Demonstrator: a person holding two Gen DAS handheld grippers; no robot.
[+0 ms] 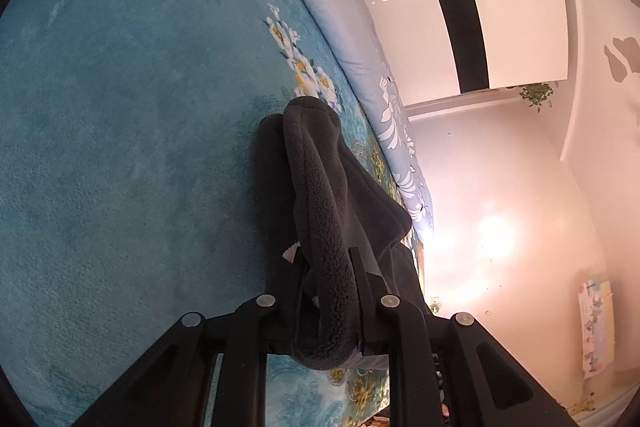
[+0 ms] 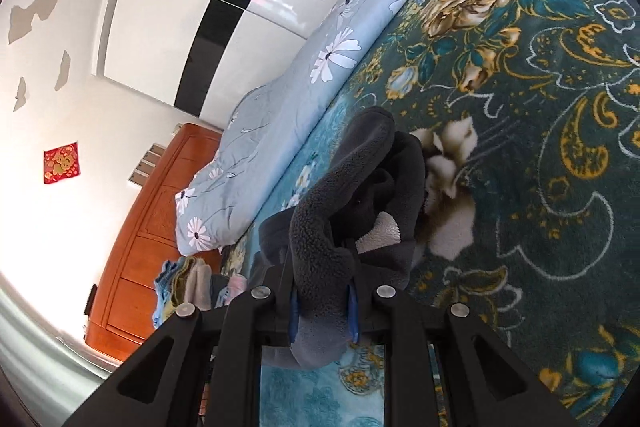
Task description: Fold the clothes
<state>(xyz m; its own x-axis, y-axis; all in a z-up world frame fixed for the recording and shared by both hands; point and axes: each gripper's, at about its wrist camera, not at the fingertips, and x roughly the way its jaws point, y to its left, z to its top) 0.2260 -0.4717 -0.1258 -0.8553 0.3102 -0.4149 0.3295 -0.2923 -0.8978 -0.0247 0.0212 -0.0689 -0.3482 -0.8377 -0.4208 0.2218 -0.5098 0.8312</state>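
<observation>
Pinching dark grey fleece garment (image 1: pixel 320 195) in left claw (image 1: pixel 329 259) and right claw (image 2: pixel 322 259); garment (image 2: pixel 360 187) bunched, long axis running away from both claws, near bed (image 1: pixel 120 107) edge beside floral quilt (image 2: pixel 304 67). Garment type indiscernible; lower part hidden behind claws.

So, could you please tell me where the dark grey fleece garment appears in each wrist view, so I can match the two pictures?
Left wrist view: the dark grey fleece garment is at lower centre, pinched by the left gripper.
Right wrist view: it sits at lower centre, pinched by the right gripper.
Shared landmark: the light blue daisy-print quilt beyond the garment.
</observation>
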